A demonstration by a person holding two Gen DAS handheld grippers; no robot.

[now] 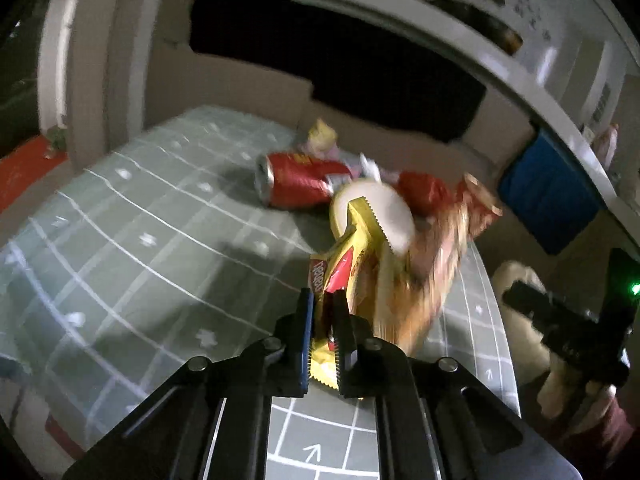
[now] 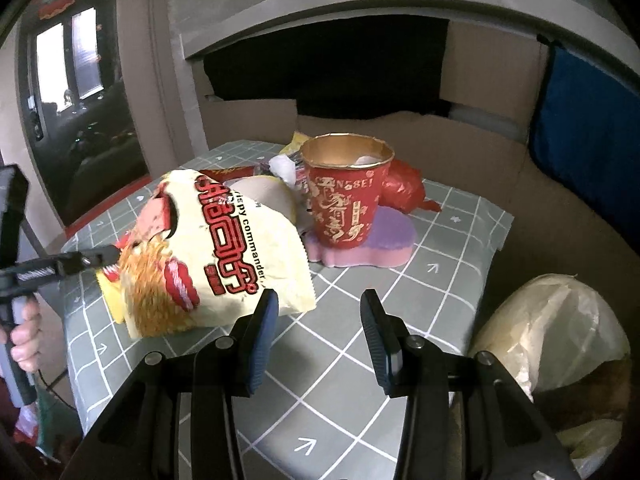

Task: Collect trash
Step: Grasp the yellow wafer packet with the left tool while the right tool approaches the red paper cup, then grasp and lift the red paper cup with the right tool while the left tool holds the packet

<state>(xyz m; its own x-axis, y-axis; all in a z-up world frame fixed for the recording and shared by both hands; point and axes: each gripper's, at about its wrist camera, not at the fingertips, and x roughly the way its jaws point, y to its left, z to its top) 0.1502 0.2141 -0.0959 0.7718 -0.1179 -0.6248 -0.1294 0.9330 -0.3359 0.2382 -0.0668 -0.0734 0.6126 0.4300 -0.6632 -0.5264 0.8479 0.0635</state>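
My left gripper (image 1: pixel 323 308) is shut on the edge of a yellow snack bag (image 1: pixel 368 264) and holds it above the grey checked tabletop (image 1: pixel 140 216). The same bag (image 2: pixel 224 252) shows in the right wrist view, hanging from the left gripper (image 2: pixel 108 256) at the left. My right gripper (image 2: pixel 318 312) is open and empty, just right of the bag's lower corner. Behind lie a red can (image 1: pixel 300 180), a red paper cup (image 2: pixel 346 192), a red plastic wrapper (image 2: pixel 404 188) and crumpled white paper (image 2: pixel 284 166).
The cup stands on a purple sponge-like pad (image 2: pixel 380 248). A bin lined with a pale plastic bag (image 2: pixel 552 328) sits off the table's right edge. Cardboard walls (image 2: pixel 400 128) and a blue bag (image 2: pixel 592 120) stand behind the table.
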